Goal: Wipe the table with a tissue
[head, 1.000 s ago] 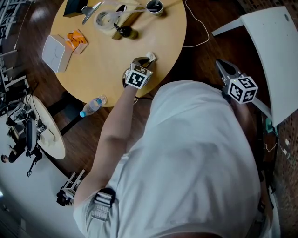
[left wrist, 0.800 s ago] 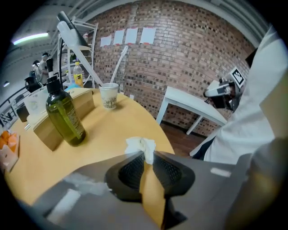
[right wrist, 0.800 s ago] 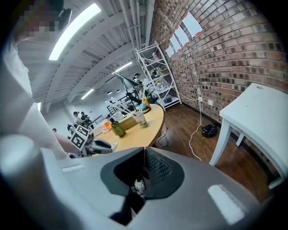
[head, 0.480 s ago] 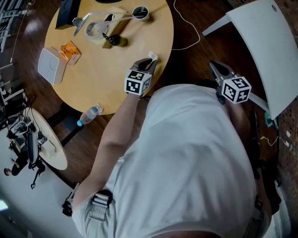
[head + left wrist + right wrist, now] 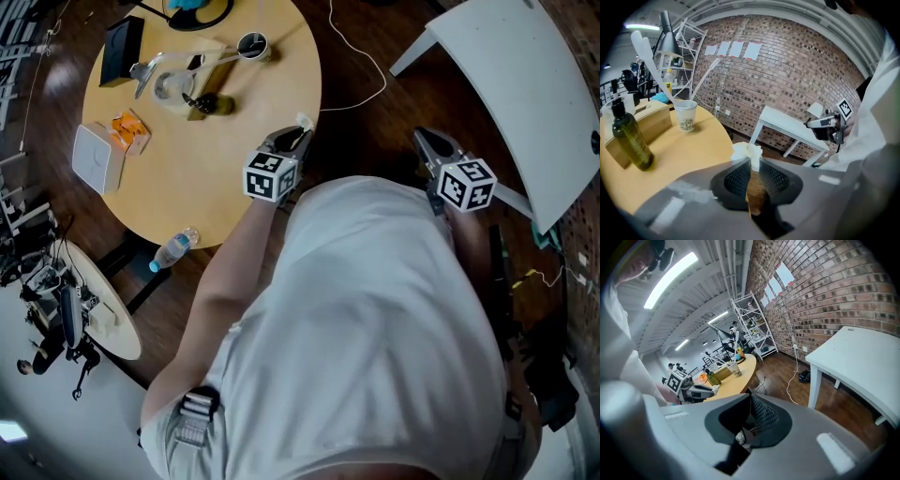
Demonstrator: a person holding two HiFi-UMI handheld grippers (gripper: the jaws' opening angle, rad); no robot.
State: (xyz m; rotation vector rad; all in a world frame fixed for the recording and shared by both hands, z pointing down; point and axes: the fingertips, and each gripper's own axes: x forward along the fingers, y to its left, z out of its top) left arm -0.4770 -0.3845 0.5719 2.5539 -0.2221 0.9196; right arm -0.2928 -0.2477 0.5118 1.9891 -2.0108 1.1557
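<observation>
1. For the left claw [image 5: 298, 131]: clamped tight on a crumpled white tissue [image 5: 303, 120], with the wad poking out past the tips.
2. Tissue placed at the 3 o'clock rim of the round wooden surface [image 5: 234, 178]. Cannot tell whether touching the wood; seemingly lifted just off the edge.
3. For the right claw [image 5: 424, 139]: jaws together, holding nothing for the task, with only a small pale scrap near the base, too small to name. Hanging over the floor at 3 o'clock of the left claw, well apart from it, near the white table [image 5: 525, 84].
4. Step in hand, as a judgement: wiping, but between strokes rather than mid-stroke.
5. Bare wood across the middle and the 6 o'clock part of the surface. Clutter toward 11 and 12 o'clock, including an olive bottle [image 5: 629, 136] and a paper cup [image 5: 686, 116].
6. Next move, likely: lower the tissue onto the wood, press it flat and sweep toward 9 o'clock. Stop short of the olive bottle and paper cup. Keep the clamp firm to stop the wad slipping out.
</observation>
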